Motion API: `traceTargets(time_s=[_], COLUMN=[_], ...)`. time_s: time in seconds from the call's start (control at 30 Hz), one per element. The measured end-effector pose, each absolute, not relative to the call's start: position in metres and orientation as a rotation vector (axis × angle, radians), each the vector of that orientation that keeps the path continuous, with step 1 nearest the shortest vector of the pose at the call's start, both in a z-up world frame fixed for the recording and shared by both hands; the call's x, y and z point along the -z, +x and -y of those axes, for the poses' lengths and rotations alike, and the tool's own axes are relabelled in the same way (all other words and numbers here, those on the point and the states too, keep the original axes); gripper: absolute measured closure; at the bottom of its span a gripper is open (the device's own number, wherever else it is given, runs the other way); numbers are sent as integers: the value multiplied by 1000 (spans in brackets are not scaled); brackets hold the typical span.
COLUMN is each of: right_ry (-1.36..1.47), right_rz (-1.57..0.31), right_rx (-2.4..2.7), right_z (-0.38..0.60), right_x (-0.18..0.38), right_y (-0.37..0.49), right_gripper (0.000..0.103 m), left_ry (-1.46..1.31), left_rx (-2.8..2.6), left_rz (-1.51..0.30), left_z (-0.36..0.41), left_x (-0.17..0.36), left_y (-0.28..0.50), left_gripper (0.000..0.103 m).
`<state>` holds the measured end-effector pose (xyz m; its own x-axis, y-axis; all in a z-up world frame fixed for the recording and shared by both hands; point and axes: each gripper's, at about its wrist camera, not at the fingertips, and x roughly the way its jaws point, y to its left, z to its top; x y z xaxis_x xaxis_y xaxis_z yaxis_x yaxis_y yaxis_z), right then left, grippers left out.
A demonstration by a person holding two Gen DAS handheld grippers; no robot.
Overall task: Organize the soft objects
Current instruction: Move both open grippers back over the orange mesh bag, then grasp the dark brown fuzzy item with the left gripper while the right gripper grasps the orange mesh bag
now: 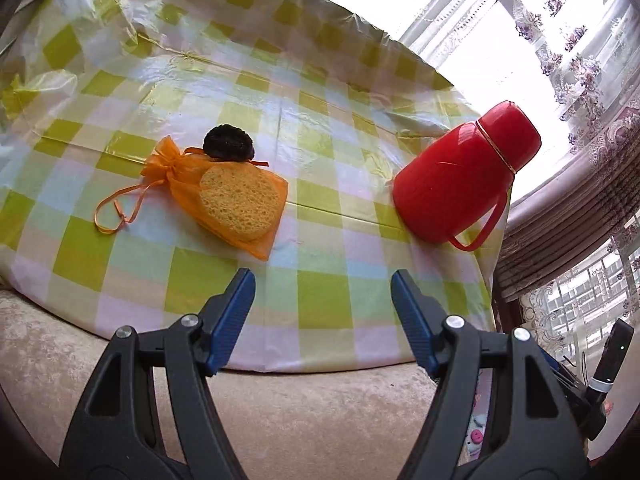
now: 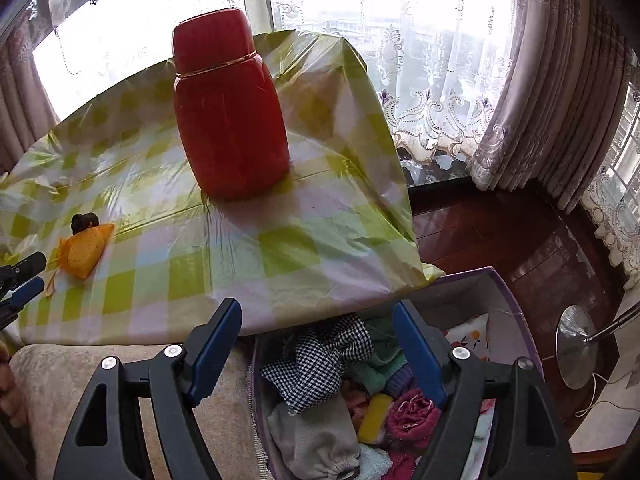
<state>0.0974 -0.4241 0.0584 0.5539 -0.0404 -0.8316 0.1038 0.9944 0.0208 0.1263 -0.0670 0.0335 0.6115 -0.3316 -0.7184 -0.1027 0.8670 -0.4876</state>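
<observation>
Two open grippers over a checked table and a box of soft things

The left gripper [image 1: 323, 280] has its blue jaws wide apart with nothing between them. Ahead of its left jaw lies an orange bag [image 1: 224, 196] with a yellow sponge [image 1: 239, 204] inside and a dark, round thing [image 1: 228, 143] touching its far side; a red flask [image 1: 460, 176] stands ahead of the right jaw. The right gripper [image 2: 318, 312] is wide and empty too. Between and under its jaws sits a box [image 2: 472, 286] full of cloths [image 2: 320, 364].
</observation>
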Motion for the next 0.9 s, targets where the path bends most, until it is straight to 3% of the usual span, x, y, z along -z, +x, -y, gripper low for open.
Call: traceTargets(time_s=[0.33, 0.9], right_ry=[16, -7], right_rz=[-1001, -1099], right_rx=[-55, -300], right_z=[355, 220], right_x=[-49, -13], right_y=[135, 196], right_gripper=[24, 20], left_ry=[-576, -483], left_rx=[38, 84], left_rz=[-909, -949], left_z=[13, -13], left_x=[-18, -7], left_y=[144, 229], left_gripper=[30, 30])
